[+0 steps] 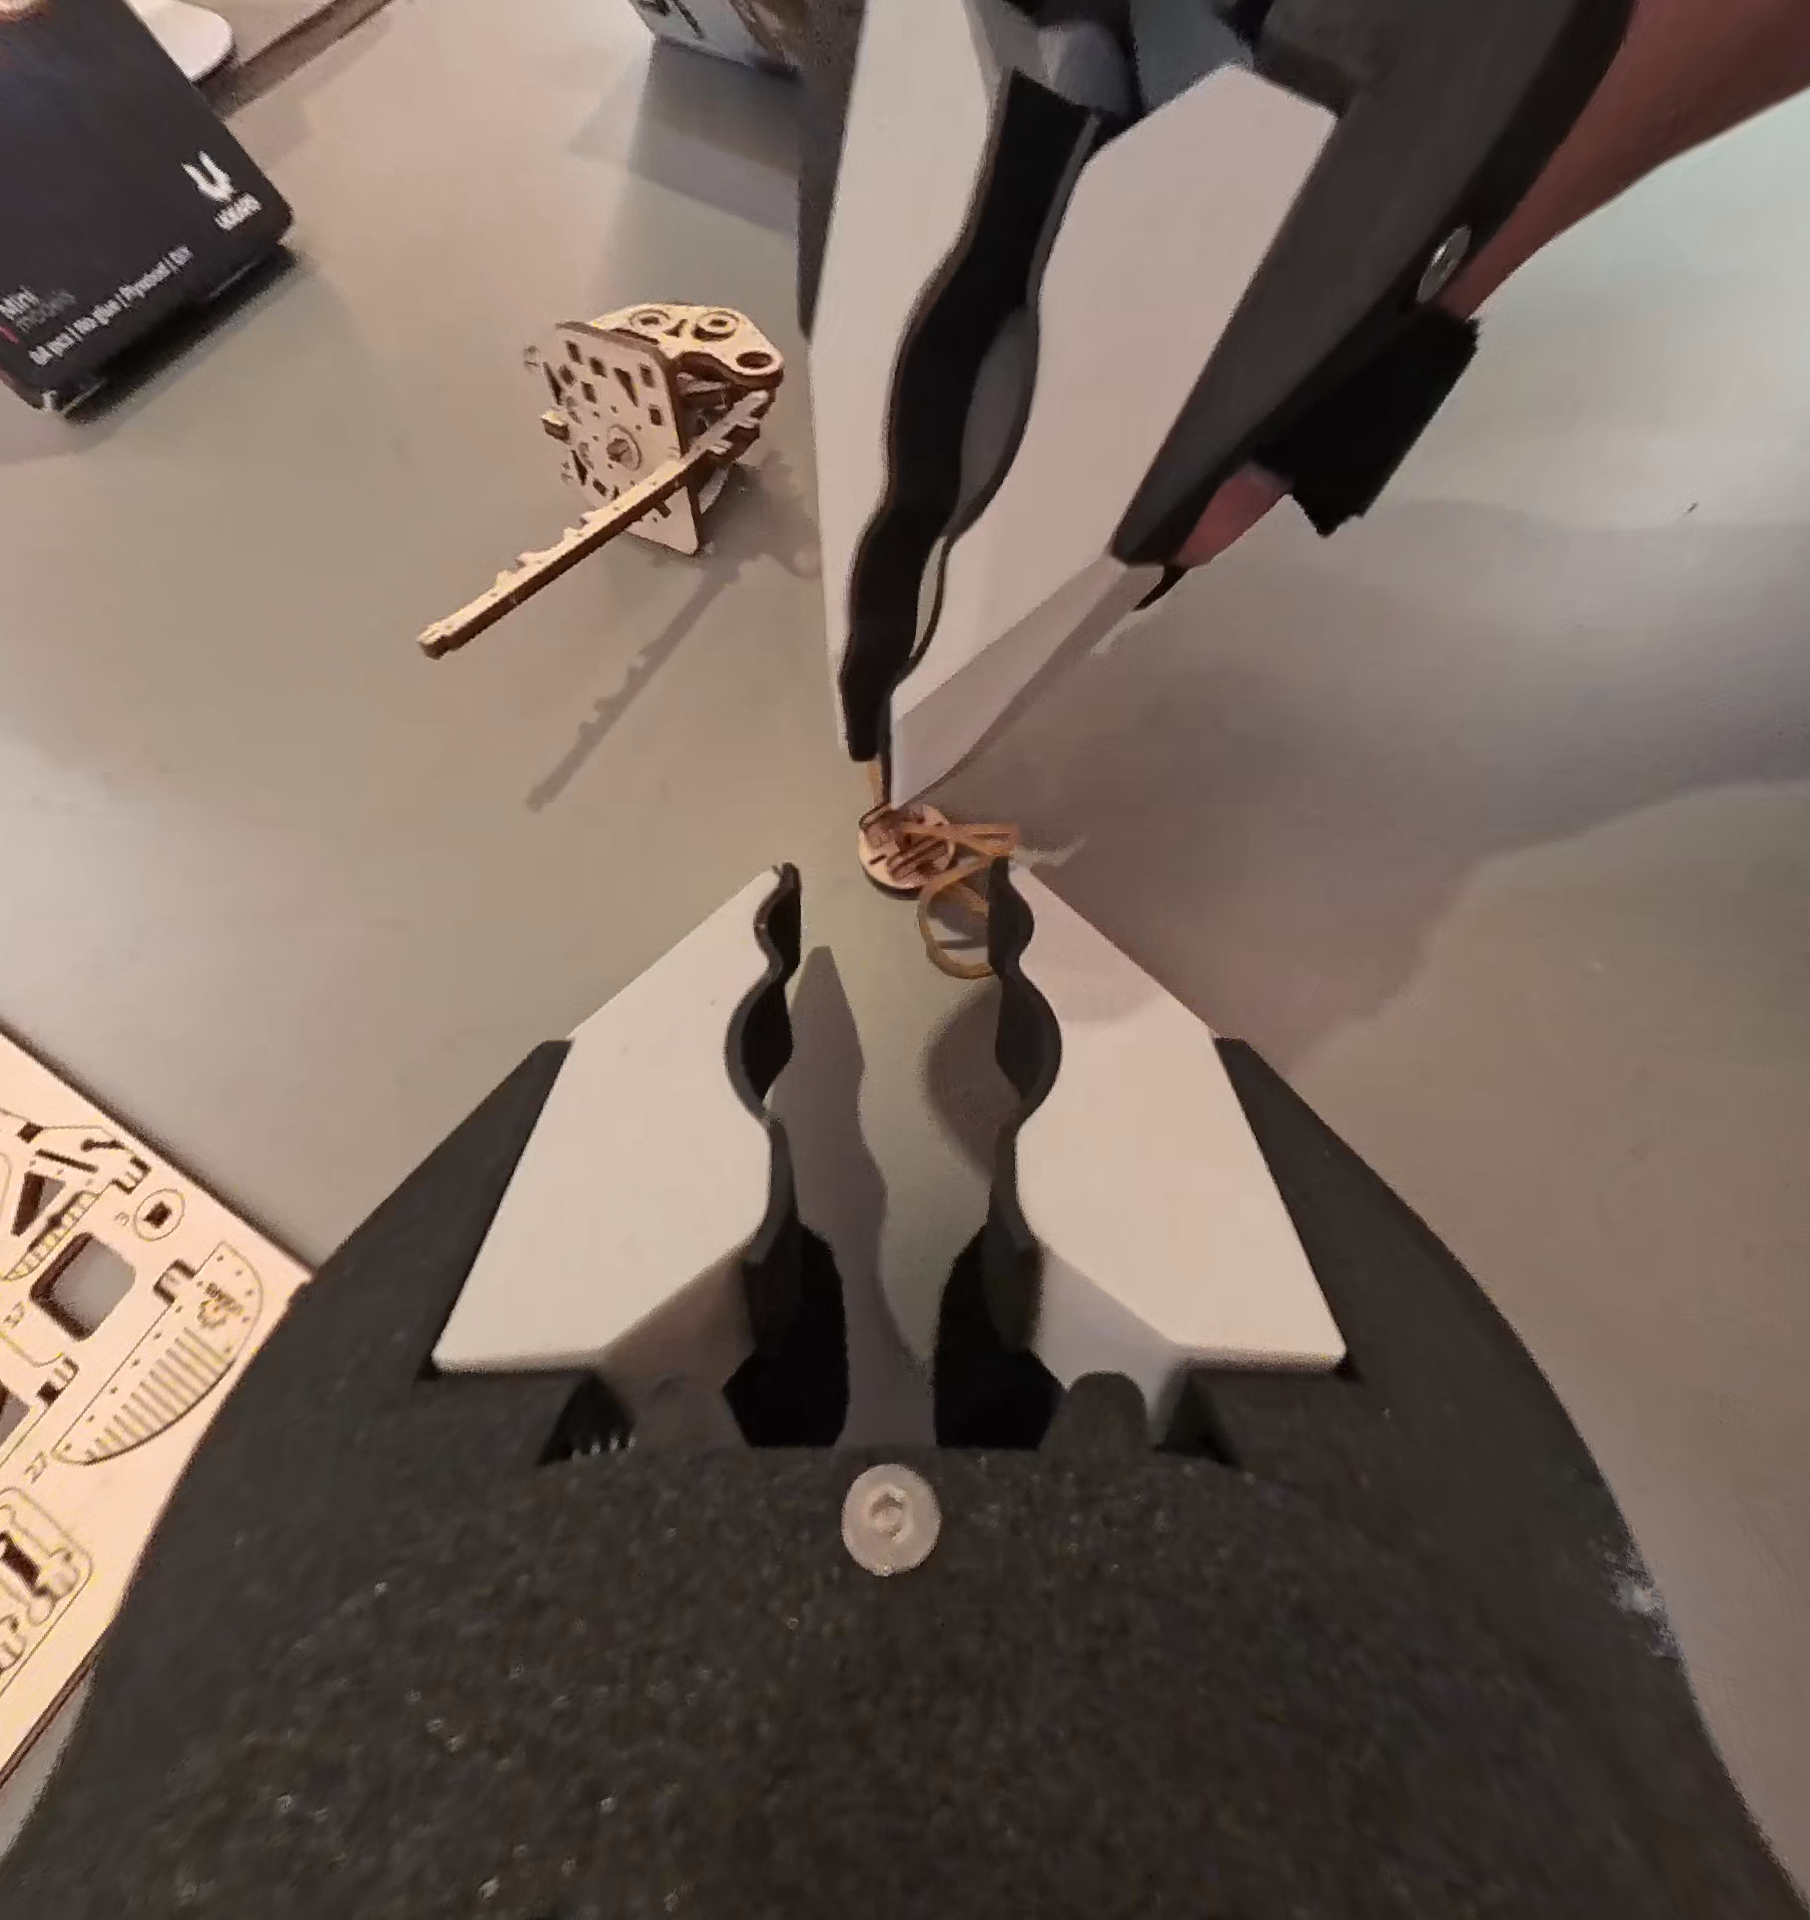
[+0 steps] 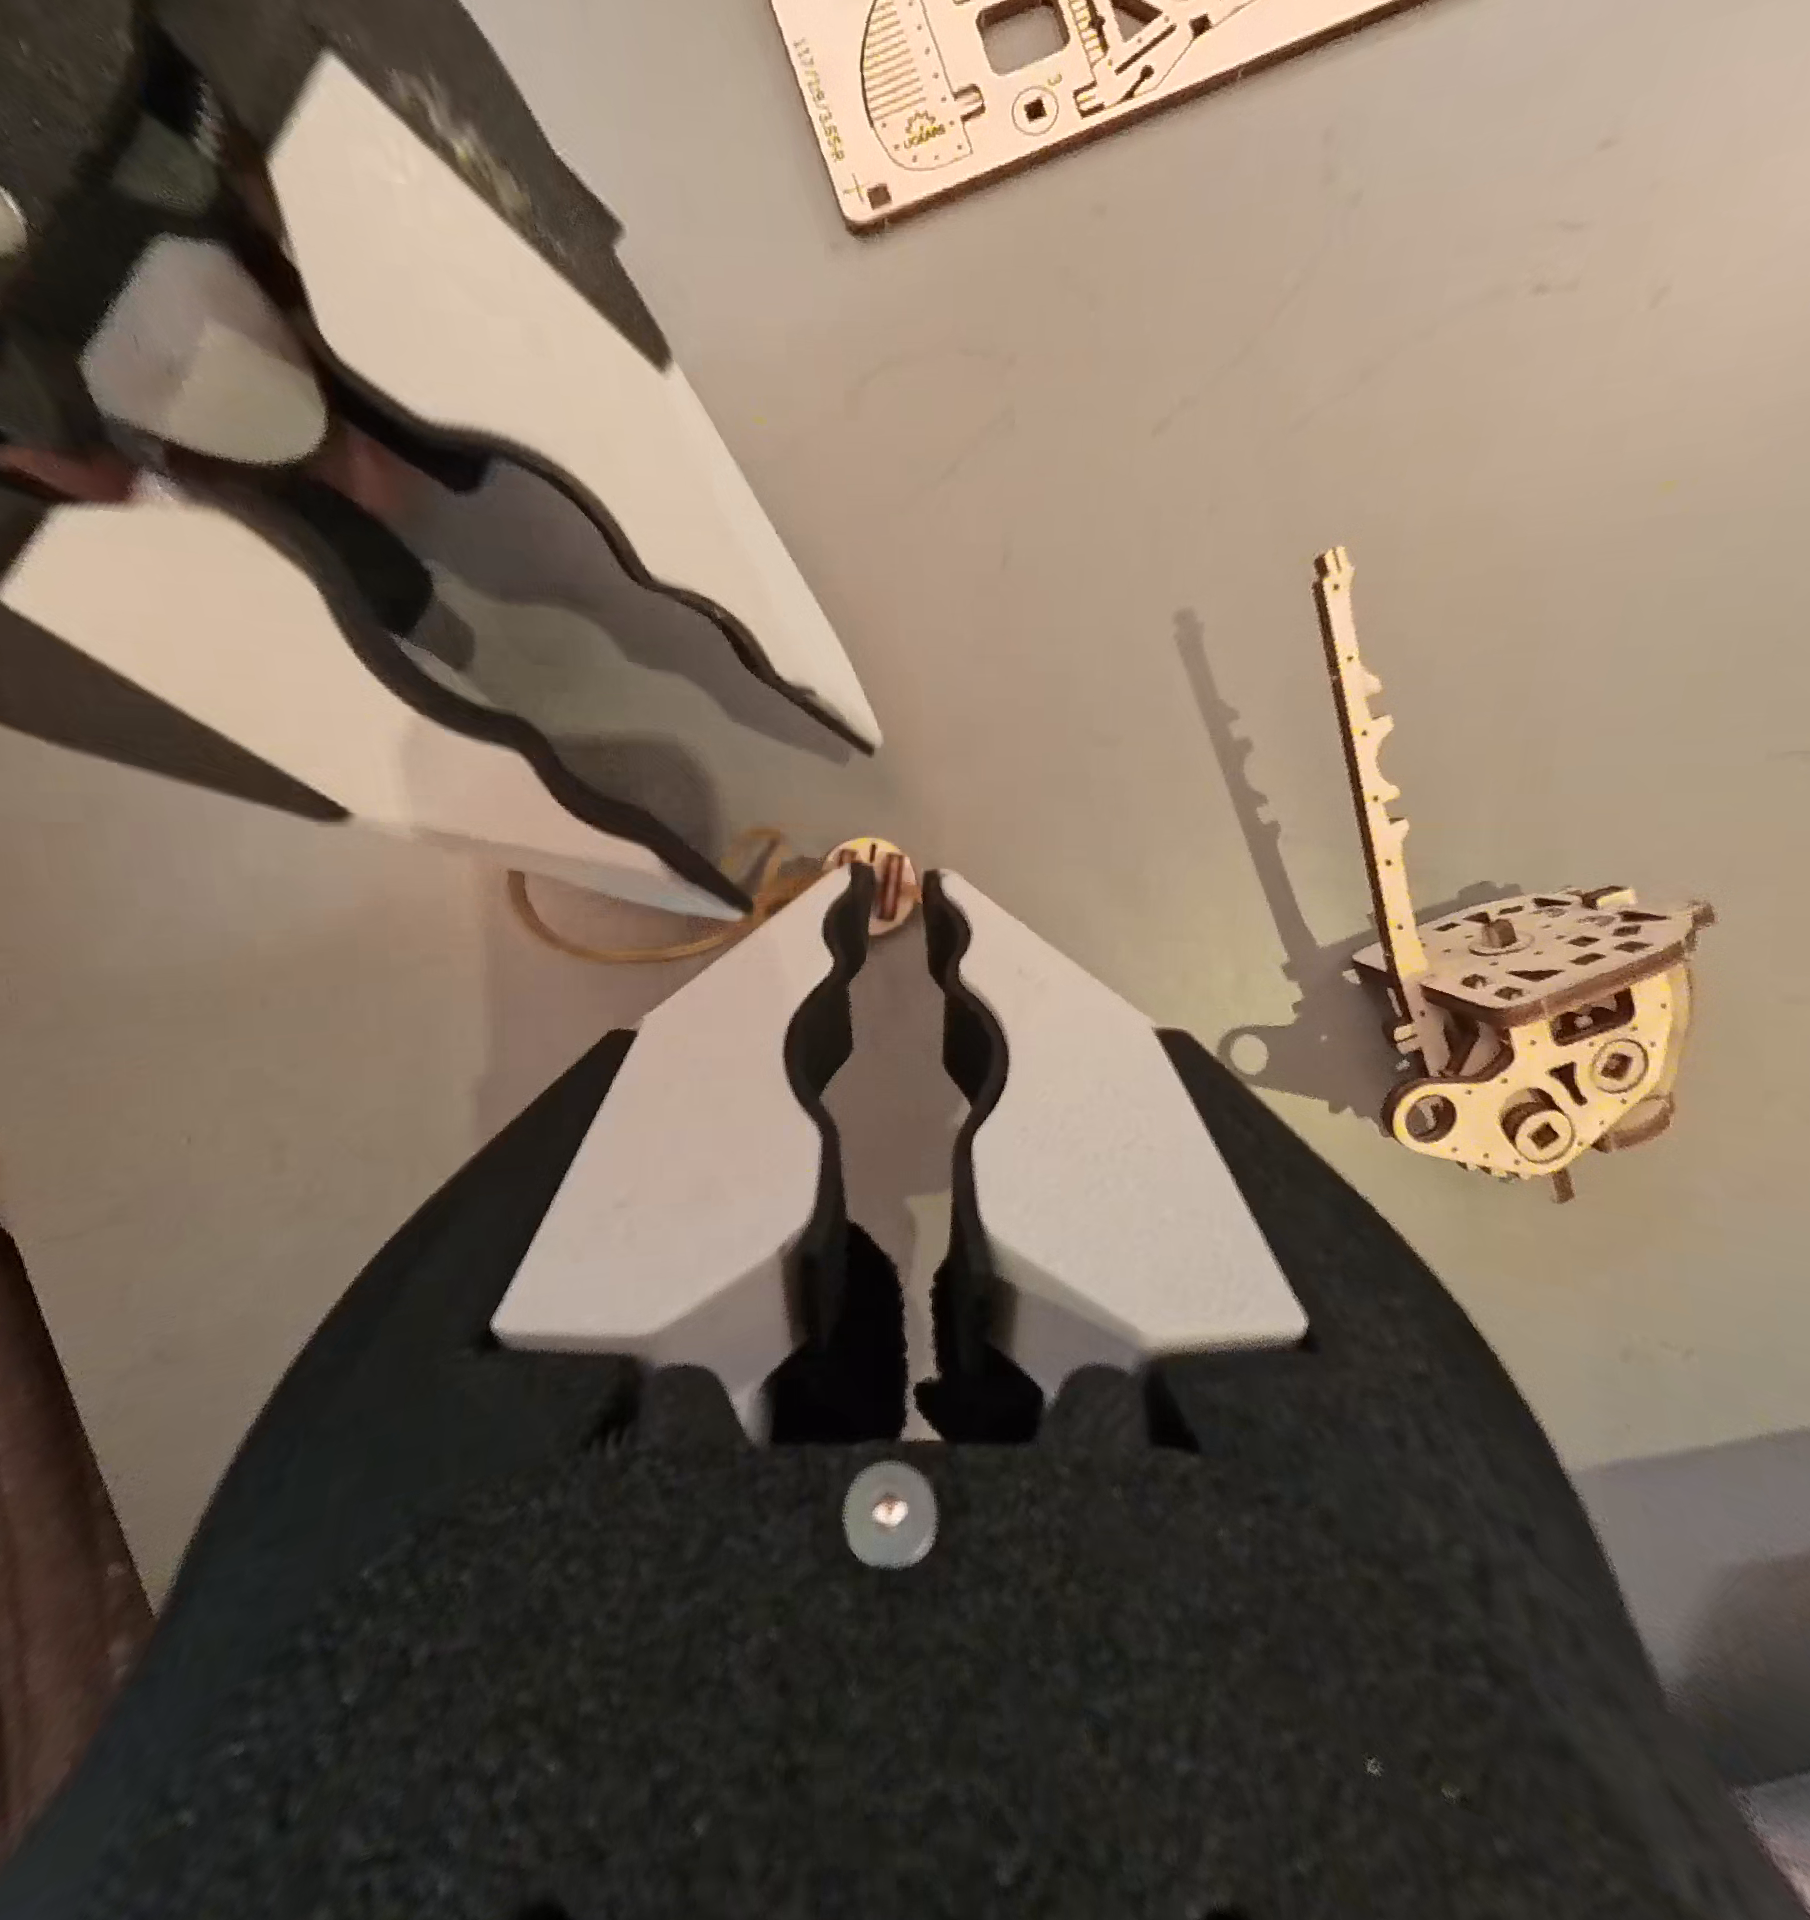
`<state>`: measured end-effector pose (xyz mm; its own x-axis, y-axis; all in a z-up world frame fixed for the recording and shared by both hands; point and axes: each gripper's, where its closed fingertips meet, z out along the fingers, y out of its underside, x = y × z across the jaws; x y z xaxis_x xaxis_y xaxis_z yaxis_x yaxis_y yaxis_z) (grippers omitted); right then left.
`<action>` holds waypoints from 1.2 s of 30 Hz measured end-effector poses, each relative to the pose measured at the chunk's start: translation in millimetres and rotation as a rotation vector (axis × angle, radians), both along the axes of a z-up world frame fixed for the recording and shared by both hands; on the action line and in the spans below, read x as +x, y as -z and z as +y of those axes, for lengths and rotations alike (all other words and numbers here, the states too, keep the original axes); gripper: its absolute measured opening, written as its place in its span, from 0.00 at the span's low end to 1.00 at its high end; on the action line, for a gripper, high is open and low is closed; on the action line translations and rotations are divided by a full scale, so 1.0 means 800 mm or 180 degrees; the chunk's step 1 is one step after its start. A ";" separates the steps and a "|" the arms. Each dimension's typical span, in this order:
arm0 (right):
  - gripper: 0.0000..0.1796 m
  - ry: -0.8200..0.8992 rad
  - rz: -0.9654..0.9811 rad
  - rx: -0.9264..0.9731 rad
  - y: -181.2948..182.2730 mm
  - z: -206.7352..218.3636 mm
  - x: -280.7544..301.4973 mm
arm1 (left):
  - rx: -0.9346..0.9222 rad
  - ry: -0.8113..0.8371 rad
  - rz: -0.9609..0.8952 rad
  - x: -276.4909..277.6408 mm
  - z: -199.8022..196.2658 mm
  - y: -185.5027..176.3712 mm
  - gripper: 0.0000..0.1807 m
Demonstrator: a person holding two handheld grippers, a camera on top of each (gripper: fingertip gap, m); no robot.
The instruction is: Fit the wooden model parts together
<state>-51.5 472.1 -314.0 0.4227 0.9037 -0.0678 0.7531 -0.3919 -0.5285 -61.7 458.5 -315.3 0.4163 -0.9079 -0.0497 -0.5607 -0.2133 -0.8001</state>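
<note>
My two pairs of tongs meet tip to tip over a small round wooden disc (image 1: pixel 896 852) lying on the pale grey worktop (image 1: pixel 257 779), a thin tan rubber band (image 1: pixel 958 935) looped just beside it. My right tongs (image 2: pixel 893 883) stand narrowly parted, their tips either side of the disc's near edge; whether they have pinched it yet I cannot tell. My left tongs (image 1: pixel 896 883) gape wider and hold nothing, with the band lying by one tip. I judge this to be the pick-up step: the disc, laser-cut plywood with dark scorched slots, has yet to be lifted and joined to the half-built model (image 2: pixel 1535 1029), which sits well apart on the worktop, a boxy, perforated plywood shell with round holes and a long notched wooden strip (image 2: pixel 1363 748) standing out from it. The next move, as I read it, calls for a fine, square pinch on a thin, flat piece that could easily slide on the smooth surface or snag the band. The tongs' fingers are matte white wedges lined with wavy black rubber pads (image 1: pixel 776 997), on a grainy black body. A sheet of uncut plywood parts (image 2: pixel 1088 94) lies at the far edge, and a dark printed box (image 1: pixel 90 197) beyond.
</note>
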 end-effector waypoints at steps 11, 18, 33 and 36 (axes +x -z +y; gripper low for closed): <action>0.05 0.0488 0.0434 0.0332 -0.031 -0.002 0.023 | -0.0020 -0.0276 0.0236 0.013 0.011 0.014 0.20; 0.05 0.0609 0.0704 0.0311 -0.041 -0.004 0.026 | -0.0048 -0.0239 0.0319 0.015 0.008 0.019 0.13; 0.04 0.0322 0.0460 -0.0132 0.001 -0.003 -0.003 | -0.0010 -0.0223 0.0345 0.016 0.007 0.020 0.10; 0.03 0.0334 0.0421 -0.0191 0.004 0.001 -0.002 | -0.0024 -0.0222 0.0338 0.016 0.007 0.020 0.10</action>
